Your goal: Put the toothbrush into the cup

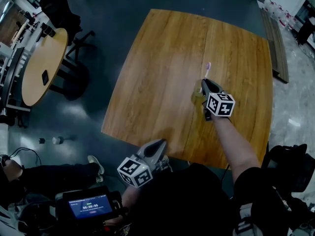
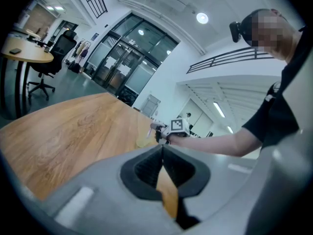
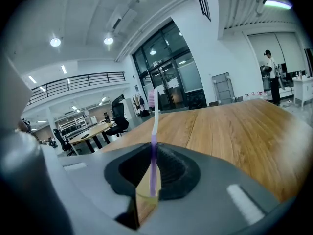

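right gripper [image 1: 203,85] grips toothbrush [image 1: 207,69] well inside table [image 1: 157,73].

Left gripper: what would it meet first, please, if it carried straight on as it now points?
Probably the right gripper by the cup, though depth is unclear.

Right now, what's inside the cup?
The lower end of the purple toothbrush dips into the yellowish cup, and the right tool is gripping the brush. The tool covers most of the cup, so its bottom cannot be seen.
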Demonstrator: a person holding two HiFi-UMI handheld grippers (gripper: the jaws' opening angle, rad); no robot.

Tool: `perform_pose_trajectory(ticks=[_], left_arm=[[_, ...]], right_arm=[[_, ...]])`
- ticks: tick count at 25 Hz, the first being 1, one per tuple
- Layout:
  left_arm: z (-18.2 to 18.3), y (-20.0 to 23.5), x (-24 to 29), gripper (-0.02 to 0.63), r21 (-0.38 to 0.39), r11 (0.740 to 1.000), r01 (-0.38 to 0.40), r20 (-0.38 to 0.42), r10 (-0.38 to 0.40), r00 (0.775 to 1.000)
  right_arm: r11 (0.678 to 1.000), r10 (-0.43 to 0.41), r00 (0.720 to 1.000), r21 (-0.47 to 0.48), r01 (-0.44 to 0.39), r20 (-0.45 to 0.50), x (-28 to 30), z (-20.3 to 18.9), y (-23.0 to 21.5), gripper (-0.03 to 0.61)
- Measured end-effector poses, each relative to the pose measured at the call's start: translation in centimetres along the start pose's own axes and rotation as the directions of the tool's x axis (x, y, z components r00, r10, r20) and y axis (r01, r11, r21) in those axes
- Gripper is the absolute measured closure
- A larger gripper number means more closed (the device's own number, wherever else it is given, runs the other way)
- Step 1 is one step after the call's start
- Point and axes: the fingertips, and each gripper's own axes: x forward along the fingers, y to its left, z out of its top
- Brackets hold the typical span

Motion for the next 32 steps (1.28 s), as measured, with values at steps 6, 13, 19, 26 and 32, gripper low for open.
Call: perform_pose_trajectory(ticks=[6,13,19,26,32], left_arm=[[0.1,0.0,0.1,0.611,-0.004,1.0,0.006,0.006,-0.006,1.0],[0.1,-0.2,0.3,0.611,-0.005,1.0,0.013,0.01,-0.013,1.0],[0.0,-0.5,0.2,0.611,-0.002,1.0,0.023,0.011,-0.023,1.0],[0.2,-0.3,0.1,0.611,0.003,1.0,0.024,0.015,-0.024,1.0],[0.6,-0.9,0.0,0.611,0.02,0.999,0.042,0.019,-0.042,0.999]], right_arm=[[1.0,0.012,0.998,-0.014,-0.013,-0.06,0.0,-1.5,0.2,0.534],[0.998,0.031,0.989,-0.053,-0.039,-0.145,0.4,-2.4,0.6,0.534],[0.997,0.035,0.978,-0.053,-0.047,-0.204,0.6,-3.2,0.7,0.517],[0.999,0.023,0.982,-0.026,-0.028,-0.188,0.6,-2.7,0.4,0.525],[1.0,0.024,0.993,0.016,-0.022,-0.117,-1.6,-1.0,0.5,0.572]])
